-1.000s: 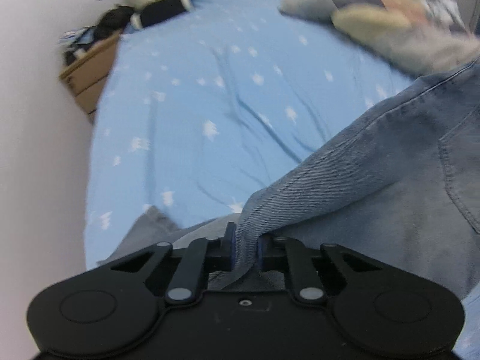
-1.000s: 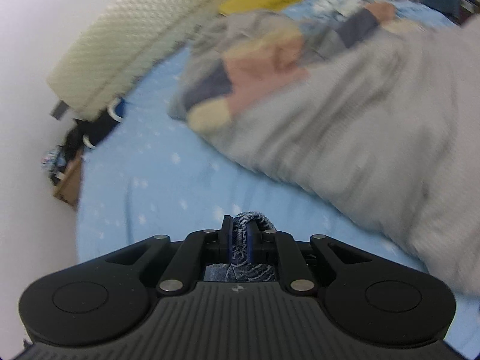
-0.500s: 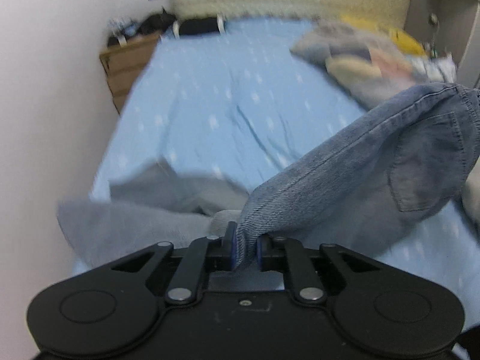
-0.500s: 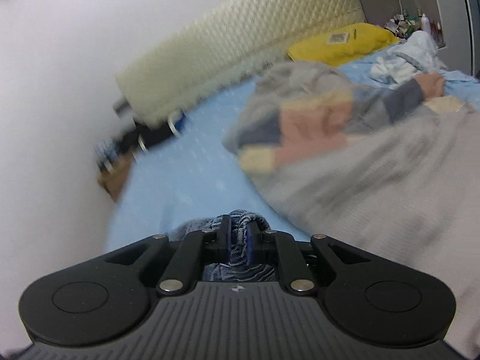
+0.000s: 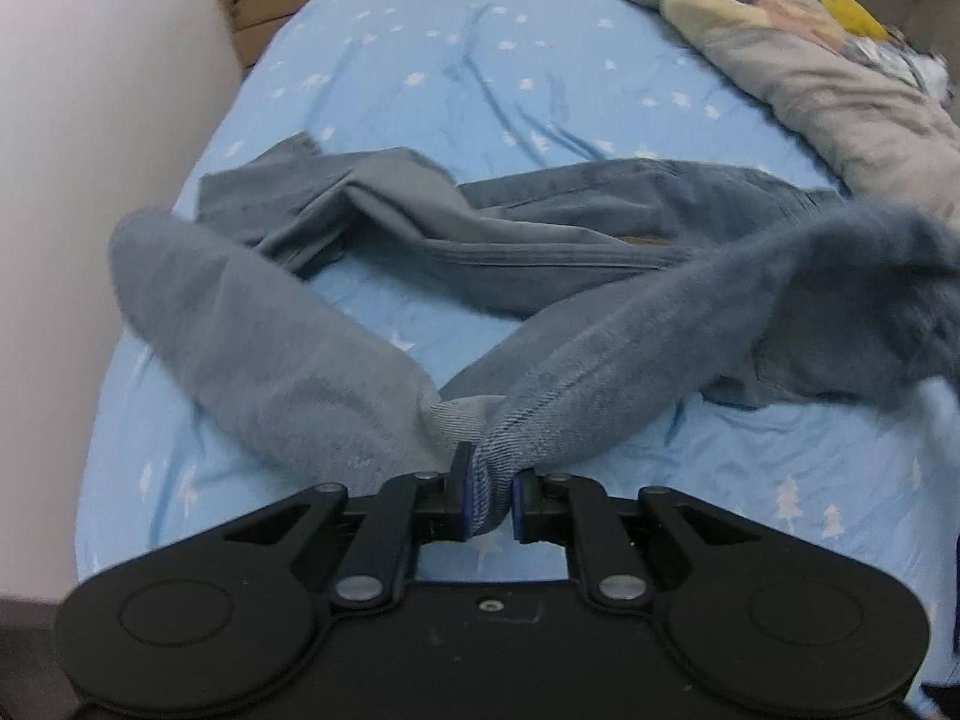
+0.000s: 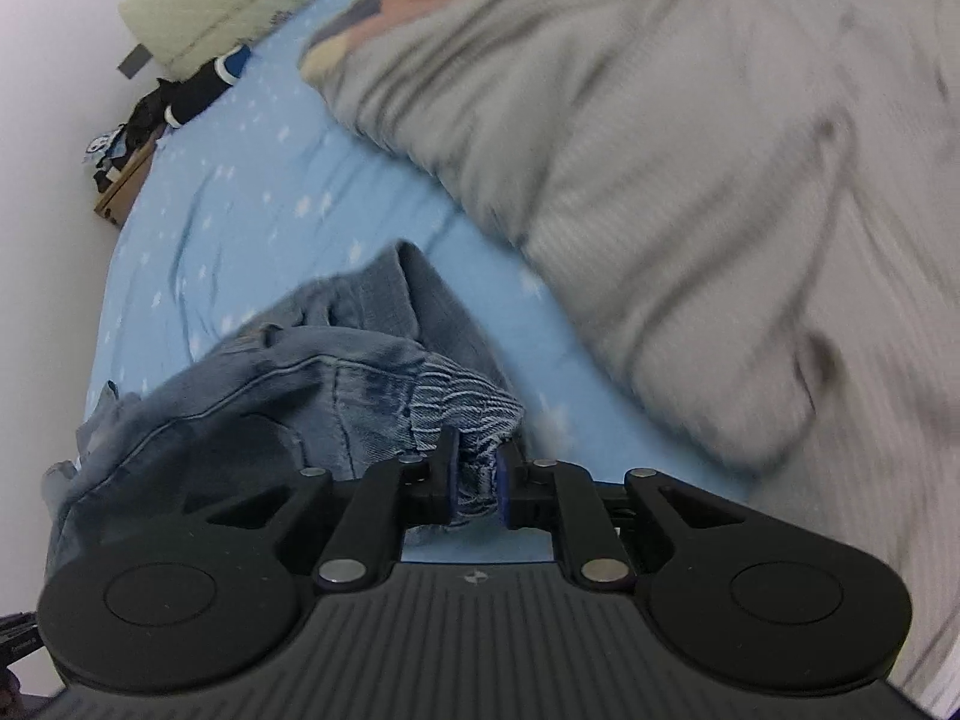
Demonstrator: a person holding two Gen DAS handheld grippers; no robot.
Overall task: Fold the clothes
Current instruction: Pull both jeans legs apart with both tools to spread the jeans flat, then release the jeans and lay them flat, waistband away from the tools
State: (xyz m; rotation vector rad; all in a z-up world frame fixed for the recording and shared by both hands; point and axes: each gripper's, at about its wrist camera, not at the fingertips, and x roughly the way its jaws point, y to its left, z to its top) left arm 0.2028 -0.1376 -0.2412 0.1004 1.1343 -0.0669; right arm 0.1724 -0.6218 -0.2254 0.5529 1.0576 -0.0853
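Both clamped: left hand-held gripper pinches the jeans hem, right hand-held gripper grips the waistband, denim sprawling ahead across the bed.

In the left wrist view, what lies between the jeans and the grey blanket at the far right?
Only bare blue sheet shows between the jeans and the blanket; near the right edge they almost meet.
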